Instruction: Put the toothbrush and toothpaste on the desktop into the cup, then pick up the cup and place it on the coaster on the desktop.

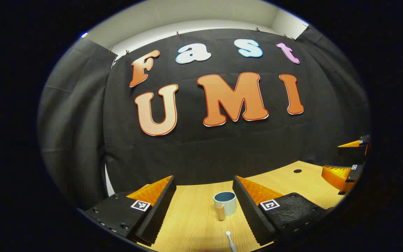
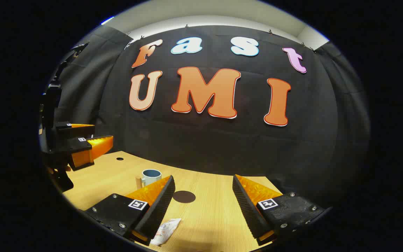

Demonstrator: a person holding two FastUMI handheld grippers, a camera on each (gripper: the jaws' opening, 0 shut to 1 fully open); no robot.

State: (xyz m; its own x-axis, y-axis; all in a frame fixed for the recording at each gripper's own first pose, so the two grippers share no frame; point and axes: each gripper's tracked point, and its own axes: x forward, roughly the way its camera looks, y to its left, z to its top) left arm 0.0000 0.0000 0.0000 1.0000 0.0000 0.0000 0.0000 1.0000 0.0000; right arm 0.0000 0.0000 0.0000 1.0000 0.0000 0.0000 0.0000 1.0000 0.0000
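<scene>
Grippers: left gripper [image 1: 204, 203] and right gripper [image 2: 201, 201] both spread, holding nothing.
Toothbrush [image 1: 230, 239]: flat near the desktop's [image 1: 194, 224] front edge, thin, likely to slip.
Toothpaste [image 2: 165, 231]: front edge too.
Cup [image 1: 224, 202]: mid-desktop; a clumsy drop could tip it.
Coaster [image 2: 184, 196]: beside cup.

Wooden desktop [image 2: 215, 217], small round hole [image 2: 119, 159] in it

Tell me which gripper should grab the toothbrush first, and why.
Left, probably. The toothbrush lies on the desktop between the open left gripper fingers, with the cup just ahead. The right gripper sits nearer the toothpaste and coaster.
</scene>
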